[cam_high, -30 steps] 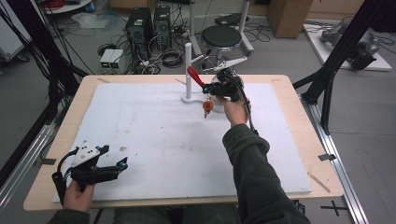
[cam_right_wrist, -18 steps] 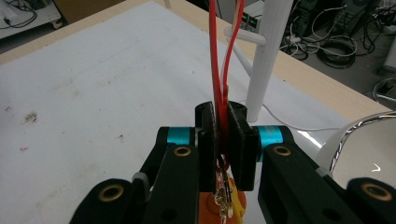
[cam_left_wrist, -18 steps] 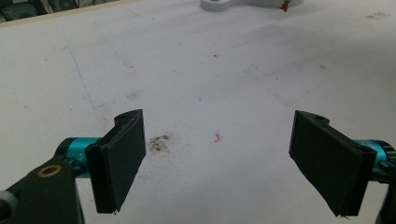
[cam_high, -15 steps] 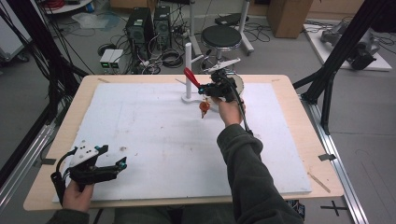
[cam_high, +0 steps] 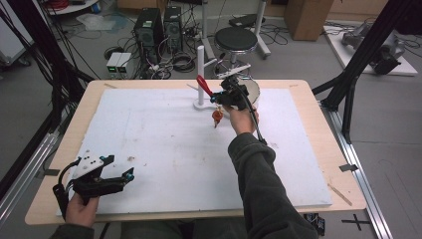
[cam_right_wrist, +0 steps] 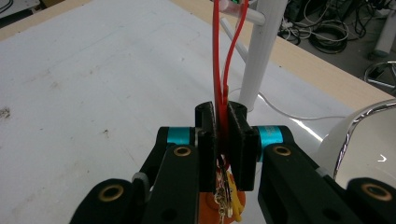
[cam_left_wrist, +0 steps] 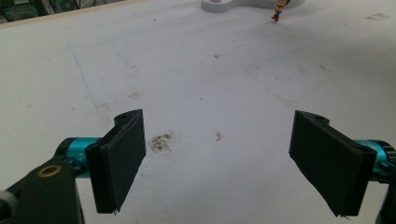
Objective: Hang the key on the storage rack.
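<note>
At the far edge of the surface [cam_high: 149, 124], your right hand-held gripper [cam_right_wrist: 223, 128] is clamped on the red lanyard [cam_right_wrist: 219, 70], whose loop runs straight ahead and up to the peg on the white stand [cam_high: 200, 74]. Your left hand-held gripper [cam_left_wrist: 219, 158], jaws apart, rests well away.

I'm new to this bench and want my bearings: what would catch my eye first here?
The red strap, looped over a peg of the white stand at the table's far edge, pinched in the shut right tongs with an orange charm dangling below. Next, the left tongs, resting wide open over the stained white mat at the near left corner.
</note>
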`<state>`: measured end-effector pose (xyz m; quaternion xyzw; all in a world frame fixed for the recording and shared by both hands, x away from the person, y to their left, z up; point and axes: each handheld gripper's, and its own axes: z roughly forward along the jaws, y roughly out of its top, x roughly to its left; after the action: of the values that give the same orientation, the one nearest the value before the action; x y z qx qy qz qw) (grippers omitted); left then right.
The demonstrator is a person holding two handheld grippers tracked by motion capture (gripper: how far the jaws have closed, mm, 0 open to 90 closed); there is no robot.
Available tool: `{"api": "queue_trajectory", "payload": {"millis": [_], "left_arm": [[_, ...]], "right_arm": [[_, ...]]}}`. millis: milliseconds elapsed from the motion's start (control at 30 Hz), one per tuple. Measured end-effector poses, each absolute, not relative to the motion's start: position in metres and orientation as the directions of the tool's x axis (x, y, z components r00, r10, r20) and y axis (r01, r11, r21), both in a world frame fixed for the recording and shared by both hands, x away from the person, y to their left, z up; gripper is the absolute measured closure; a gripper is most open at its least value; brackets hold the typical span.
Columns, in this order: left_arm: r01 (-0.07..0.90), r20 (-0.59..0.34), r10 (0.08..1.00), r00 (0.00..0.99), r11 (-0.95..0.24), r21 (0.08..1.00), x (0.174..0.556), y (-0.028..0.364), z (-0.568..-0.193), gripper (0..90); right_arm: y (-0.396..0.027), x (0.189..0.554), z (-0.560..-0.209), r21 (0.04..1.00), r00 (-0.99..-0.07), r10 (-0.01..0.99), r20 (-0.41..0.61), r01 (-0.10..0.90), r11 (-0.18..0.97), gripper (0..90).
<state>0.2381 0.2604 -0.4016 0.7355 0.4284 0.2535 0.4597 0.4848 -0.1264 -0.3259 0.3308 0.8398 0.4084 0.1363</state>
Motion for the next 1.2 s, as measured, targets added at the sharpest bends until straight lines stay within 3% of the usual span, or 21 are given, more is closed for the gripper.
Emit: {"api": "queue_trajectory", "payload": {"millis": [1200], "left_arm": [[0.397,-0.021,0.863,0.504,-0.210,0.894,0.238,0.260,-0.401,19.1]], "right_arm": [[-0.110,0.497,-0.343,0.695,-0.711,0.703,0.006,0.508,0.508,83.3]]}}
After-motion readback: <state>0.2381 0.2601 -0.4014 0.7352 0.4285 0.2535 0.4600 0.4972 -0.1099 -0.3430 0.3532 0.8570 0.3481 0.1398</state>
